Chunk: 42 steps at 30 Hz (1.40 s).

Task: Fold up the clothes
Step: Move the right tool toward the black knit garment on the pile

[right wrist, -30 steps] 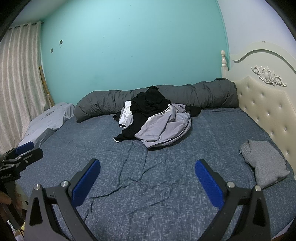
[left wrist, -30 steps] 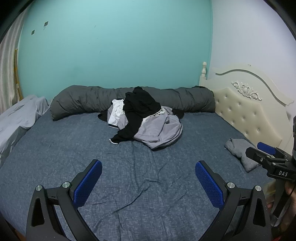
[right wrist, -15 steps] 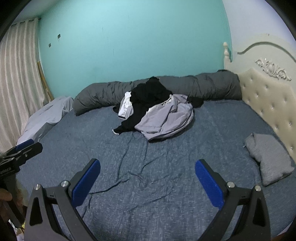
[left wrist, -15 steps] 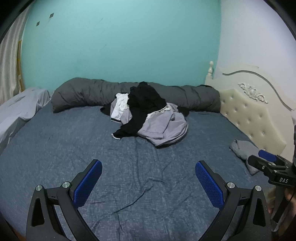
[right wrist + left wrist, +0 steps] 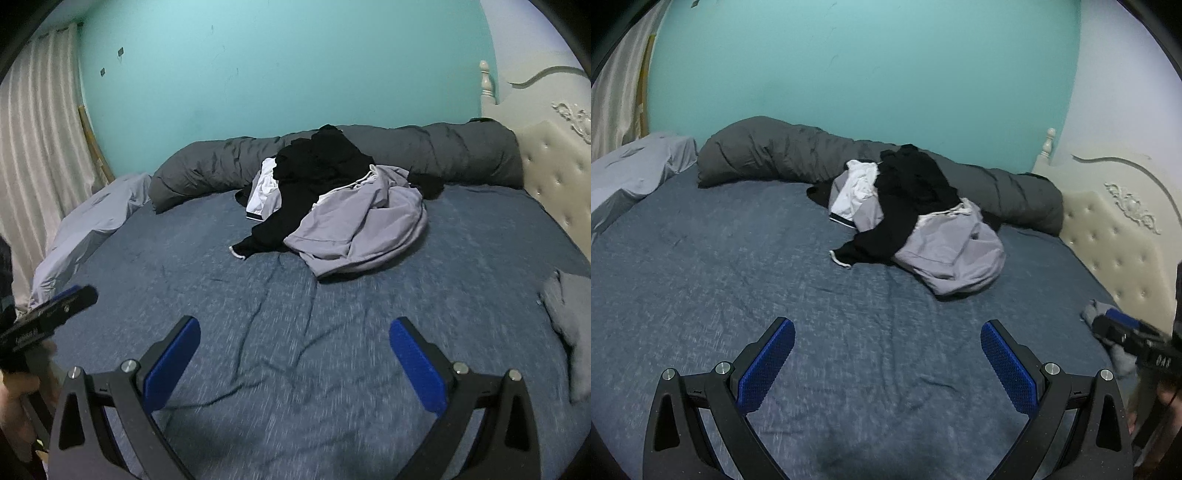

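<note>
Both tongs, left tongs [image 5: 886, 354] and right tongs [image 5: 293, 350], spread wide and empty above the bed [image 5: 738, 266]. Heap of clothes [image 5: 916, 225] sits unfolded mid-bed against the rolled duvet [image 5: 768, 155]: black, white and pale grey garments tangled. One grey garment [image 5: 569, 321] lies apart near the headboard [image 5: 1119, 236], seemingly folded; edges cut off, so uncertain. Heap remains to fold; garment count unclear

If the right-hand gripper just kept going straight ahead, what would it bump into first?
Probably the blue bedsheet itself, short of the clothes pile; the right gripper is open and empty. Depth is hard to judge.
</note>
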### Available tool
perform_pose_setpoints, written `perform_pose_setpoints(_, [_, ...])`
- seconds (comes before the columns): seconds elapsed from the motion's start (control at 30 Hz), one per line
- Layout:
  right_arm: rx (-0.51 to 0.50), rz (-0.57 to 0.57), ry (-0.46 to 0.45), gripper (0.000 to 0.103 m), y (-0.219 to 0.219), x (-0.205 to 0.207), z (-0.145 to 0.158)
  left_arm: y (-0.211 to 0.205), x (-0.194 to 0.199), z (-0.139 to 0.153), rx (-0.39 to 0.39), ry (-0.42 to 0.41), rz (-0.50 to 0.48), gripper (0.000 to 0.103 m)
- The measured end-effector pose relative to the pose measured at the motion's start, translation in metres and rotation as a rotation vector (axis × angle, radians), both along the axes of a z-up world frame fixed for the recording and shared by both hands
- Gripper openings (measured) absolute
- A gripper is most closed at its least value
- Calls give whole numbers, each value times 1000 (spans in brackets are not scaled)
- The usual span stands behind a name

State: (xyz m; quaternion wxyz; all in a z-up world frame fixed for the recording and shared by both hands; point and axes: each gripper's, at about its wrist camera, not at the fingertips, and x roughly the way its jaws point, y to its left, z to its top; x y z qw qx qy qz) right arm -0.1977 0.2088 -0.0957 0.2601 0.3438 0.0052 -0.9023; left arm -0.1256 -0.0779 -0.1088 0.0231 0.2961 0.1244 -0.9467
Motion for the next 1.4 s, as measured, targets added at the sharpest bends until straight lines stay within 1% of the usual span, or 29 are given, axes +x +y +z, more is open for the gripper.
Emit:
perform_pose_setpoints(0.13, [55,13,22,103,-26,-37,-16,-18,-22,-28,38,-17,32,103])
perform_pose_setpoints(0.23, [48,-3,3,102,-40,-66,-28,-32,-37,-51,84,-43,59,103])
perform_pose_setpoints(0.3, [50,-16,-5,101,-49,-85,-36,-42,-44,-64,107,-44,82,103])
perform_pose_setpoints(0.33, [53,-11,-12,99,-55,-96,-41,-46,-48,-71,118,-44,94,103])
perform_pose_setpoints(0.4, [62,20,-38,92,-68,-117,-53,-54,-51,-82,134,-40,118,103])
perform_pose_setpoints(0.5, [54,61,-58,90,-85,-139,-67,-65,-58,-100,164,-40,143,103])
perform_pose_setpoints(0.6, [64,88,-55,90,-105,-160,-78,-75,-65,-114,182,-37,154,103])
perform_pose_setpoints(0.73, [86,109,-47,90,-132,-191,-94,-84,-69,-129,201,-36,168,103])
perform_pose_setpoints(0.83, [89,134,-67,90,-150,-215,-107,-87,-68,-141,189,-47,169,103])
perform_pose_setpoints(0.97, [105,146,-63,90,-175,-239,-122,-89,-70,-156,182,-69,165,103])
perform_pose_setpoints(1.07, [116,155,-73,90,-191,-256,-134,-94,-72,-162,189,-79,172,103])
perform_pose_setpoints(1.17, [136,159,-70,83,-207,-271,-143,-100,-72,-165,193,-81,182,103])
perform_pose_setpoints(1.23, [137,156,-73,82,-216,-281,-149,-105,-72,-167,193,-82,188,103])
perform_pose_setpoints(1.3, [139,146,-81,77,-224,-290,-154,-110,-71,-169,199,-83,195,103])
perform_pose_setpoints(1.4, [145,129,-95,72,-233,-302,-162,-115,-71,-171,210,-82,203,103])
